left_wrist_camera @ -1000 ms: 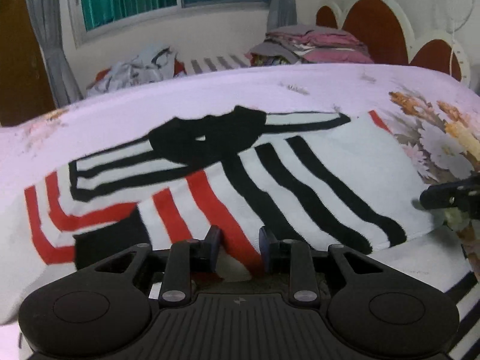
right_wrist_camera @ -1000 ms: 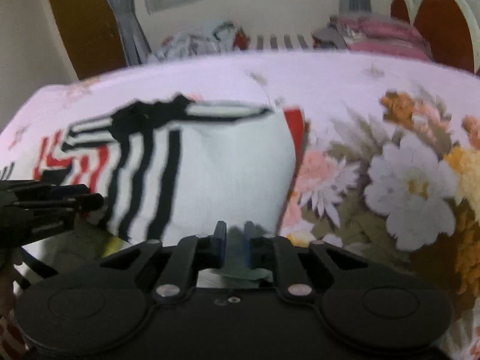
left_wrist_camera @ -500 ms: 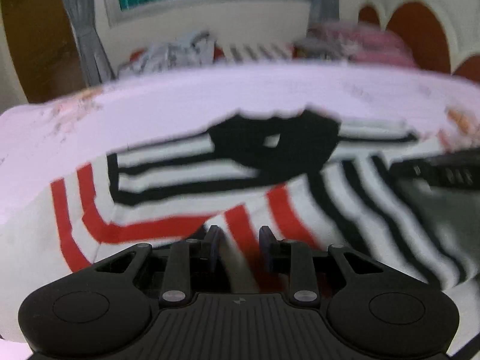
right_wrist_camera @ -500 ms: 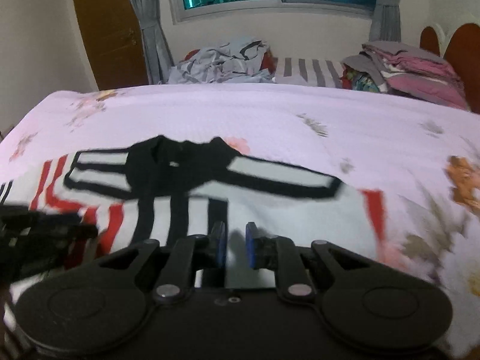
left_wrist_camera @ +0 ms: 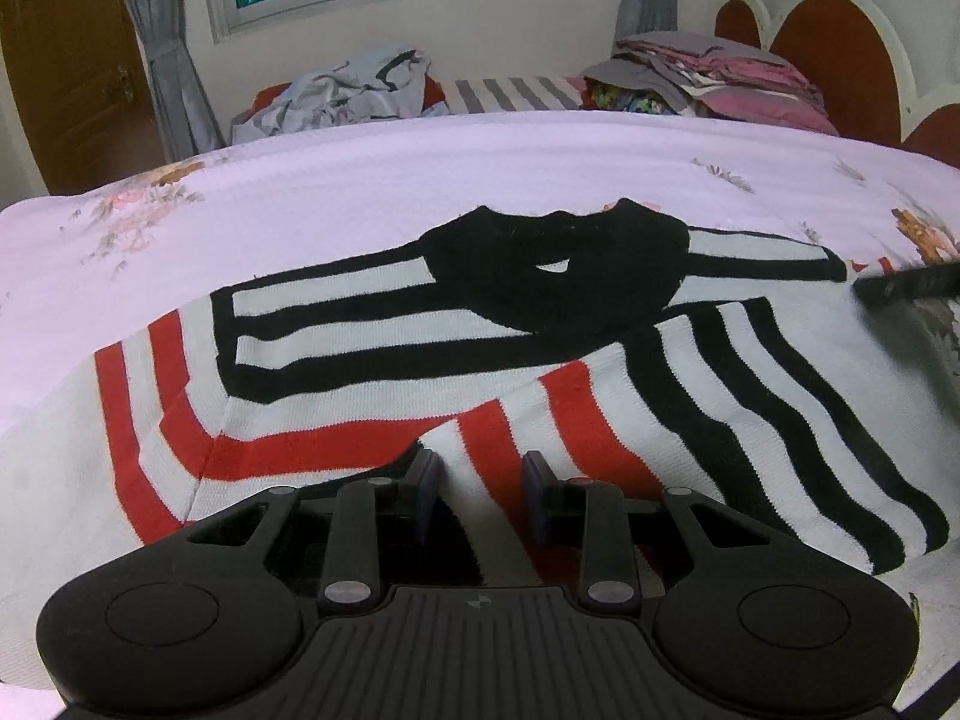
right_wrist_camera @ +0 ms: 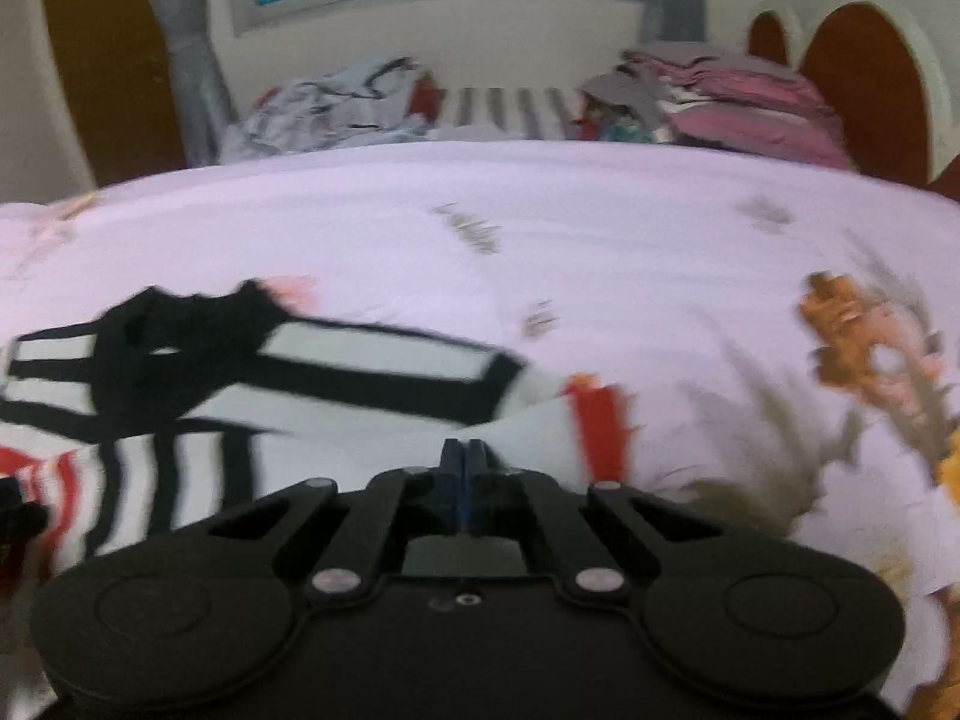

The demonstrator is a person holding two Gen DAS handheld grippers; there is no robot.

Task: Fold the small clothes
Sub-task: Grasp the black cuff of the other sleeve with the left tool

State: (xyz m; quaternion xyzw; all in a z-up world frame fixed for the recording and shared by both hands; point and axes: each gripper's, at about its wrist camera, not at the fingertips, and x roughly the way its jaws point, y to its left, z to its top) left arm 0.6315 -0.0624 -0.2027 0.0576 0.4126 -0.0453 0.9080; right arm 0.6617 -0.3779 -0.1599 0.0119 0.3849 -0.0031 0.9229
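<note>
Both of your hands have carried the folded-over side of the striped knit sweater (left_wrist_camera: 540,372) across toward its middle since a second ago; the black-striped panel that hung out beside the right jaws now lies over the red-striped front. Right gripper (right_wrist_camera: 463,468): its jaws have just been closing and now meet pad to pad; whether a thin edge of knit is pinched there, I cannot tell. White cloth sits directly ahead of the tips. Left gripper (left_wrist_camera: 480,480): jaws narrow but parted, with a red-and-white fold between them; the pads do not visibly press on it. Sweater lies flat on the floral bedspread (left_wrist_camera: 360,180), black collar well ahead of both jaw pairs. Judgement: first side fold is laid. You likely need to let go, smooth it, then take the opposite sleeve side.
</note>
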